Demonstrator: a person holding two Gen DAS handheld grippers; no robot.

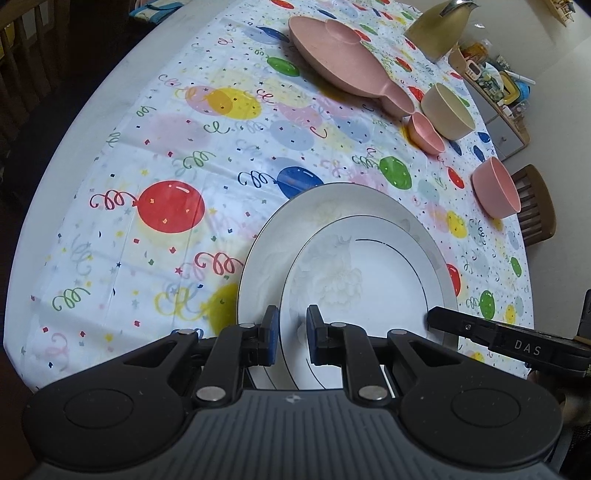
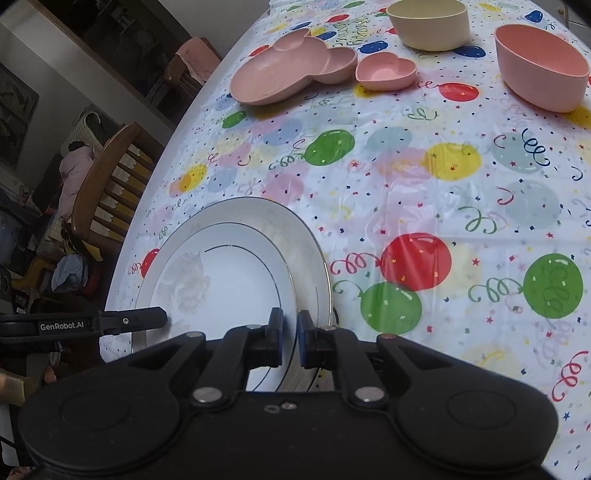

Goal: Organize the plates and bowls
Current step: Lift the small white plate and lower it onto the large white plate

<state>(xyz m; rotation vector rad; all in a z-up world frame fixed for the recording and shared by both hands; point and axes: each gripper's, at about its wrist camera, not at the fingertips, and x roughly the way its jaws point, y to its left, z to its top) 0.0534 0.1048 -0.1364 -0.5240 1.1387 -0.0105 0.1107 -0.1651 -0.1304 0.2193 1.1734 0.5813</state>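
- Both tools are clamped on the small plate (image 1: 369, 280): left tool (image 1: 291, 336) at lower centre of its view, right tool (image 2: 289, 339) on the opposite rim
- It sits over the big plate (image 1: 280, 236), lower centre; I cannot tell if they touch
- I'd lower it level, centre it, then release both together
- Pink and cream bowls (image 2: 428, 24) wait at upper right on the desk (image 1: 122, 206)

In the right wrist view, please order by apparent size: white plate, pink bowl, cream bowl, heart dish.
1. White plate, though nearest the camera.
2. Pink bowl.
3. Cream bowl, farther away, so unsure.
4. Heart dish.
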